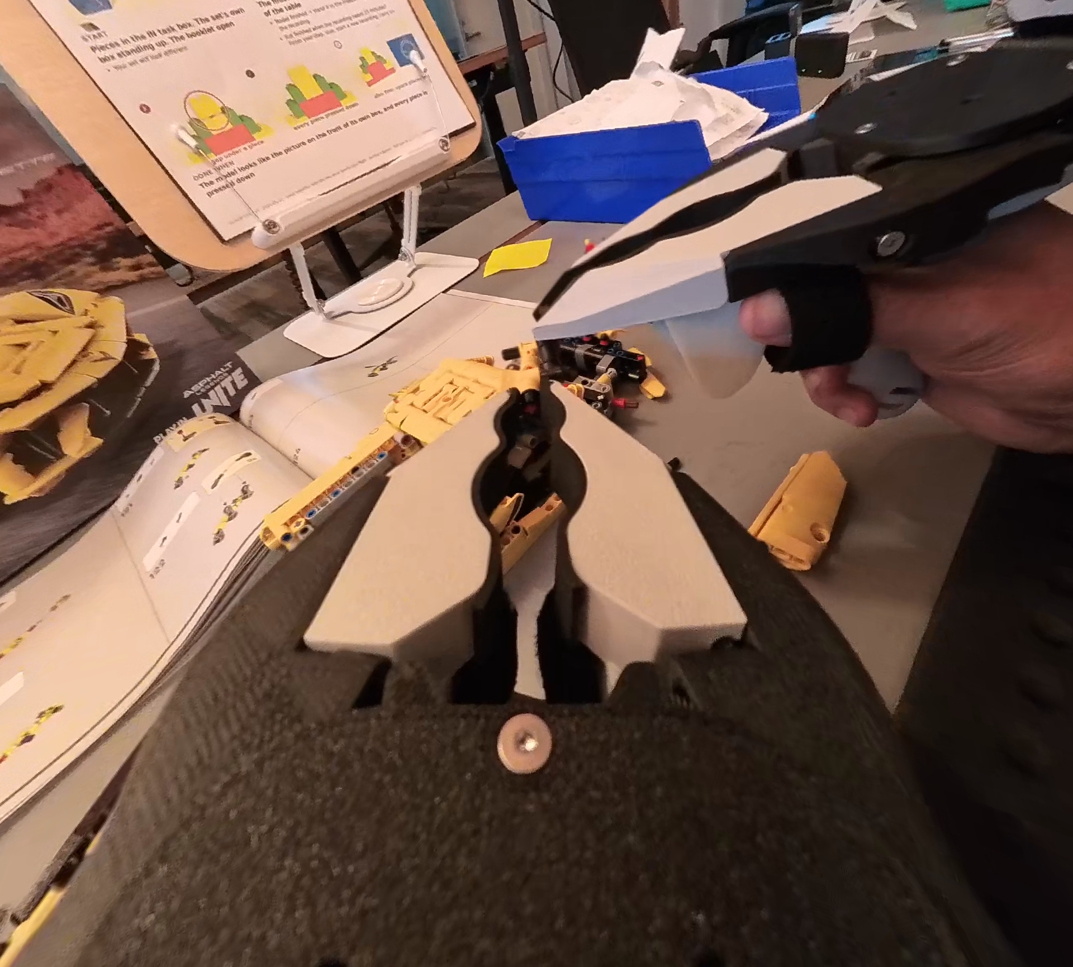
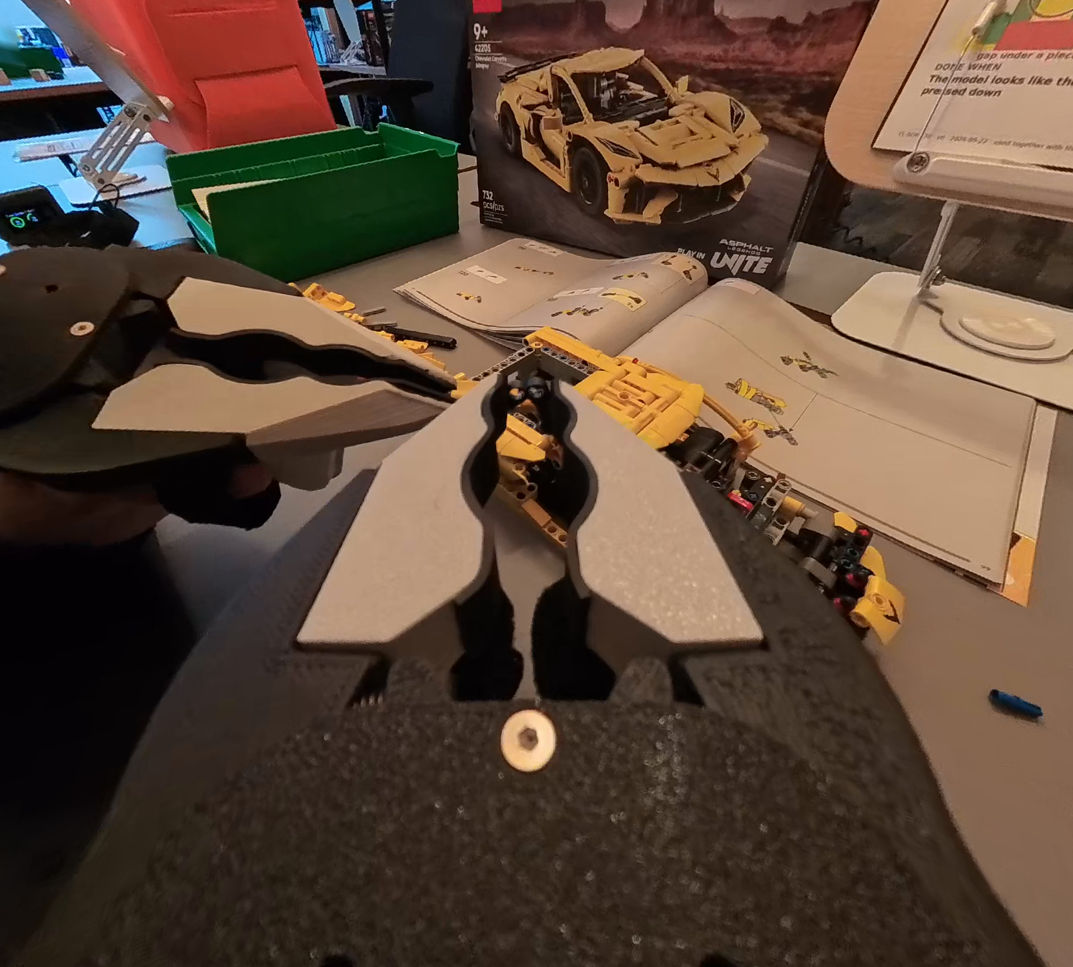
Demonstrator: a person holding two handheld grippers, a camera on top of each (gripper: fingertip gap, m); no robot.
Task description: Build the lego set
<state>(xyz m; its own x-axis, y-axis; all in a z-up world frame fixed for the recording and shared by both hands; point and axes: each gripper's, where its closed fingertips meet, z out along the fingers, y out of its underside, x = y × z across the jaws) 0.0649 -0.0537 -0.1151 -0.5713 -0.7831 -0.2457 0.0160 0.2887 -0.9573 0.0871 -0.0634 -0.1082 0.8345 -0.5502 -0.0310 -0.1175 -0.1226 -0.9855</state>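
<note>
A partly built yellow and black car model (image 1: 447, 399) lies on the grey table, partly over an open instruction booklet (image 1: 191, 509). My left gripper (image 1: 537, 393) has its jaws closed on a dark part in the middle of the model. My right gripper (image 1: 540, 321) comes in from the right, its tips pinched on the model just behind the left gripper's. In the right wrist view the model (image 2: 644, 388) runs to the right. There my right gripper (image 2: 527, 385) grips it near the yellow frame corner, and my left gripper (image 2: 450, 388) meets it from the left.
A loose yellow panel (image 1: 798, 509) lies right of the model. A blue bin (image 1: 604, 167) with paper bags, an instruction stand (image 1: 371, 295) and the set's box (image 2: 638, 97) stand behind. A green bin (image 2: 325, 196), small loose parts (image 2: 406, 332) and a blue pin (image 2: 1016, 704) are nearby. The tips of both grippers are at nearly the same place.
</note>
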